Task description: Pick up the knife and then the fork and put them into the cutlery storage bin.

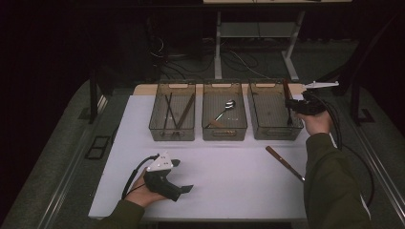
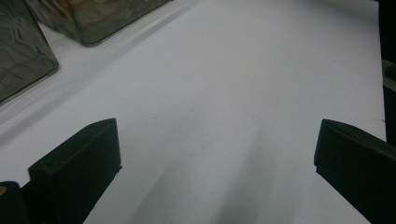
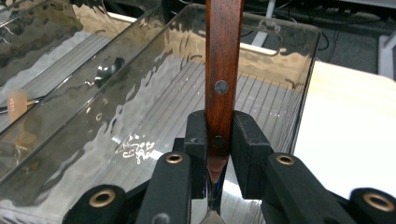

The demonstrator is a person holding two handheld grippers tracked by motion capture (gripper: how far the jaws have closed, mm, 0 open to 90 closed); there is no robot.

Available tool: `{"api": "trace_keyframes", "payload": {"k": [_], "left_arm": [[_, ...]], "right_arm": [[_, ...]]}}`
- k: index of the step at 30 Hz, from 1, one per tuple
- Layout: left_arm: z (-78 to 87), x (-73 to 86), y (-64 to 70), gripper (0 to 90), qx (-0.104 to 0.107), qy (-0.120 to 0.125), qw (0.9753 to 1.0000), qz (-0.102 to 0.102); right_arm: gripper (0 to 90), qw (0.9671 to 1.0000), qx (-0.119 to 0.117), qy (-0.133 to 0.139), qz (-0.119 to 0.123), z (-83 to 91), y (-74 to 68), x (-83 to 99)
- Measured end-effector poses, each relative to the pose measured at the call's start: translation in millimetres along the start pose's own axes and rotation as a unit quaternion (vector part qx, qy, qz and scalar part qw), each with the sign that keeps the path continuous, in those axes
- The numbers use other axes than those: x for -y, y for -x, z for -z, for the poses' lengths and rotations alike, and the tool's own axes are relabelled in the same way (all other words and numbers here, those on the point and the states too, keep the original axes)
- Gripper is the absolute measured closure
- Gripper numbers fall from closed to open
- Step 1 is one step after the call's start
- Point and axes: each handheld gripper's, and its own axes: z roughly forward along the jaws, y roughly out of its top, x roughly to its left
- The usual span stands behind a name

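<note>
My right gripper (image 1: 289, 106) (image 3: 218, 135) is shut on a wooden-handled utensil (image 1: 287, 91) (image 3: 223, 56). It holds the utensil upright, handle up and metal end down, inside the right clear bin (image 1: 277, 131) (image 3: 280, 60). A second wooden-handled utensil (image 1: 282, 162) lies flat on the white table (image 1: 229, 181), in front of that bin. My left gripper (image 1: 182, 176) (image 2: 217, 154) rests open at the front left of the table, nothing between its jaws.
Three clear bins stand in a row at the back of the table. The left bin (image 1: 172, 133) holds long dark sticks (image 1: 175, 112), and the middle bin (image 1: 224, 131) holds a spoon (image 1: 228, 106). Two bin corners (image 2: 28, 65) show in the left gripper view.
</note>
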Motion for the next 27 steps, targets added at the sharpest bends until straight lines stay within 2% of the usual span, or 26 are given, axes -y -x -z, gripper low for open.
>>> {"api": "trace_keyframes", "payload": {"k": [6, 18, 22, 27], "left_arm": [[-0.6, 0.1, -0.1, 0.0, 0.000, -0.001, 1.0000, 0.000], [-0.7, 0.3, 0.0, 0.0, -0.001, -0.002, 1.0000, 0.001], [-0.6, 0.3, -0.1, 0.0, -0.001, -0.001, 1.0000, 0.001], [-0.7, 0.3, 0.0, 0.0, -0.001, -0.001, 1.0000, 0.001]], "right_arm": [[76.7, 0.9999, -0.006, -0.009, -0.003, -3.4, -0.3, 5.8], [75.4, 0.9995, -0.003, -0.030, 0.009, -11.7, -5.6, 7.6], [63.1, 0.9999, -0.003, -0.014, 0.001, -8.9, -5.2, 6.1], [50.5, 0.9998, -0.017, -0.004, -0.005, 0.9, -7.0, 4.3]]}}
